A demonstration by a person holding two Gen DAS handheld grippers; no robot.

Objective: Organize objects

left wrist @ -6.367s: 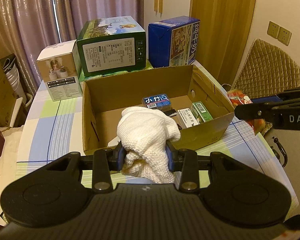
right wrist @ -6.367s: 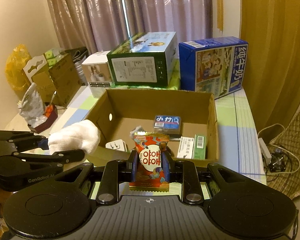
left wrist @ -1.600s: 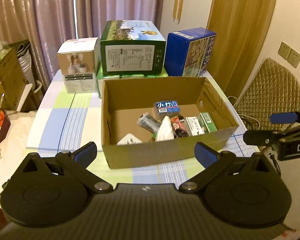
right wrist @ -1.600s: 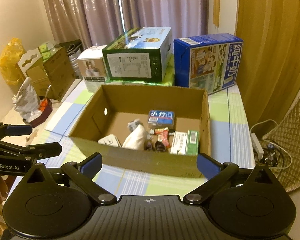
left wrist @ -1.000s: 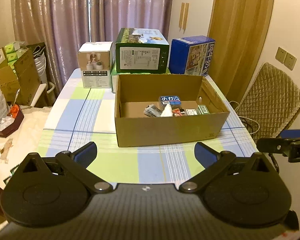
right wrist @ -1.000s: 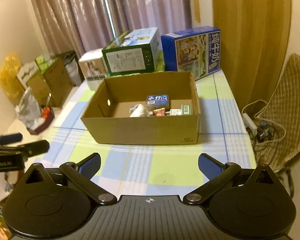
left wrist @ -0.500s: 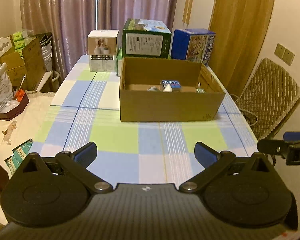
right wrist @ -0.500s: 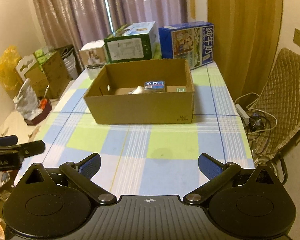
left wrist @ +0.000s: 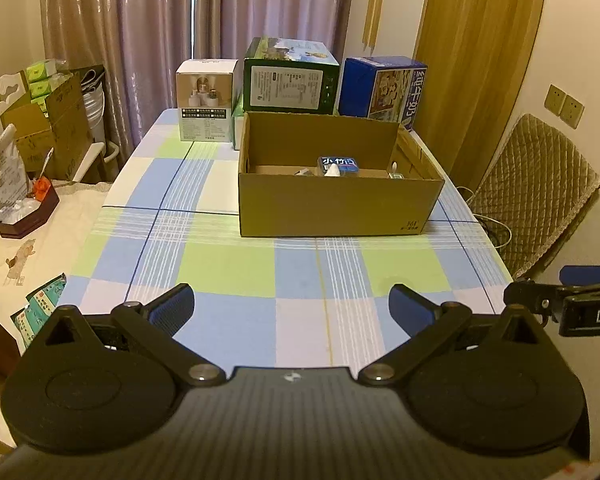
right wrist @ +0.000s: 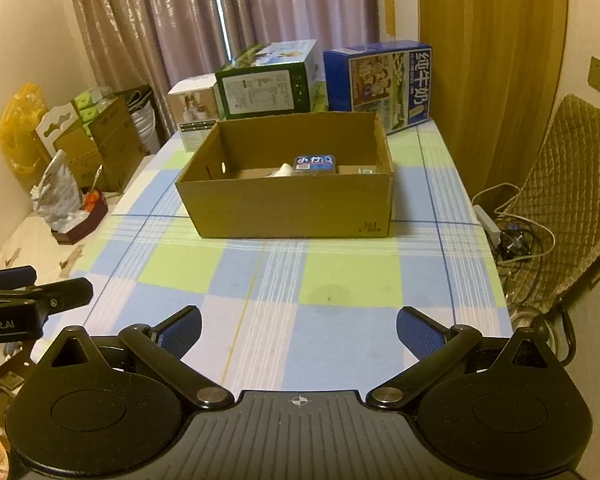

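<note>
Cardboard box sits at 12 o'clock on the checked table, small items inside. Left gripper and right gripper hover empty, jaws spread wide

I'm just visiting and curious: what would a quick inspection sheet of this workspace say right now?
Surface: table under a blue, green and white checked cloth; faint stain near the front.
Job's things: open cardboard box holding a small blue packet, a white cloth and other small items.
Clutter: three printed cartons behind the box.
Grippers: left gripper and right gripper both open, empty, back from the box.
Cables: tangle of cables on the floor at right.
Surroundings: curtains, padded chair, stacked boxes at left.
</note>
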